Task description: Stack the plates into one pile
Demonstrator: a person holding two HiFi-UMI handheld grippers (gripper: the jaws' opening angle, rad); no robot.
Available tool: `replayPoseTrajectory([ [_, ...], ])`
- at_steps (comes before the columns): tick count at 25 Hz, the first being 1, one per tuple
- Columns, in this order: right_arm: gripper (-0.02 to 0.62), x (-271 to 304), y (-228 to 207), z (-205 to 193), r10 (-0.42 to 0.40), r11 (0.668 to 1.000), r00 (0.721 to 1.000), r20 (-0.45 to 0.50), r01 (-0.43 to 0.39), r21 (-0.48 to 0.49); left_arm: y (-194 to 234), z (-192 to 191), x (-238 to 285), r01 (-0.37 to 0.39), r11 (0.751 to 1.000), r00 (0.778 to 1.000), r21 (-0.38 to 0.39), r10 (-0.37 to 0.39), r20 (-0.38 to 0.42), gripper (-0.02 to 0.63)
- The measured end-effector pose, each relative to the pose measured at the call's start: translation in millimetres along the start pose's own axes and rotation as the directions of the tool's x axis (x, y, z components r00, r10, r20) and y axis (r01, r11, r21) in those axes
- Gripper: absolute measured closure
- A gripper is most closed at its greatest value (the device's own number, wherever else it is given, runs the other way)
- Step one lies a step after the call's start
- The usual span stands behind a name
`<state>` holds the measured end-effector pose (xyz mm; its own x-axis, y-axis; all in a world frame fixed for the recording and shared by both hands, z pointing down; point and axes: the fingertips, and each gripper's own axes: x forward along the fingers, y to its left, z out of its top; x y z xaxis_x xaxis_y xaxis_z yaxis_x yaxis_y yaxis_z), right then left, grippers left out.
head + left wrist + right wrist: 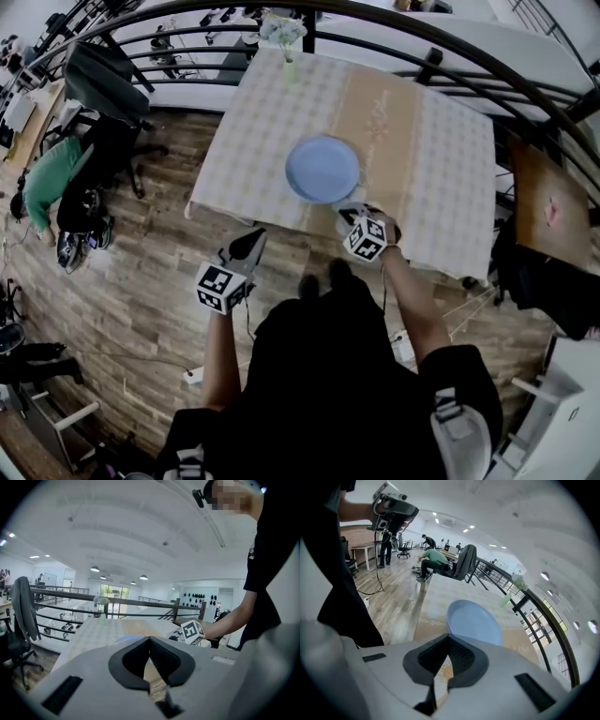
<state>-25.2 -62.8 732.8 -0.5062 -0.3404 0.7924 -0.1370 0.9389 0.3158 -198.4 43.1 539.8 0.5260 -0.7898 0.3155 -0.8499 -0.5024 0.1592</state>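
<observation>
A pile of light blue plates [322, 169] lies in the middle of a table with a checked cloth [441, 159]; it also shows as the plates [474, 623] just ahead of the right jaws and as a thin blue sliver of the plates [126, 639] in the left gripper view. My right gripper [349, 212] is over the table's near edge, just short of the pile's rim, shut with nothing between its jaws [449, 637]. My left gripper [253, 237] hangs over the wooden floor, left of the table and off it, jaws shut and empty [150, 639].
A glass vase with flowers [284, 37] stands at the table's far edge. A black metal railing [441, 42] curves behind the table. A chair with a dark jacket [98, 75] and a crouching person in green [52, 183] are at the left. A brown wooden table [548, 202] stands at the right.
</observation>
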Motion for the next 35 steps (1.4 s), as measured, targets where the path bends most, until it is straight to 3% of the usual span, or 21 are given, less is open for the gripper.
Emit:
replayPoseTrajectory([
  [9,0.598,-32,4,11,-0.040,0.988,0.998,0.056,0.031,0.150,1,-7,5,0.070,0.997,0.997,0.021,-0.070,-0.028,0.604],
  [14,0.598,-51,0,18,-0.055,0.956,0.991,0.122,0.017,0.292,2,-7,14,0.105,0.994,0.994,0.021,-0.105,-0.035,0.604],
  [19,0.598,-69,-4,23,-0.094,0.930,0.980,0.174,0.024,0.367,-5,-8,23,0.141,0.990,0.989,0.027,-0.140,-0.042,0.604],
  [27,0.598,-94,-6,24,-0.157,0.900,0.965,0.210,0.052,0.433,-15,-9,47,0.205,0.978,0.977,0.035,-0.202,-0.060,0.604],
  [35,0.598,-100,-4,23,-0.182,0.897,0.957,0.225,0.068,0.437,-29,-11,72,0.256,0.966,0.965,0.039,-0.252,-0.072,0.604],
])
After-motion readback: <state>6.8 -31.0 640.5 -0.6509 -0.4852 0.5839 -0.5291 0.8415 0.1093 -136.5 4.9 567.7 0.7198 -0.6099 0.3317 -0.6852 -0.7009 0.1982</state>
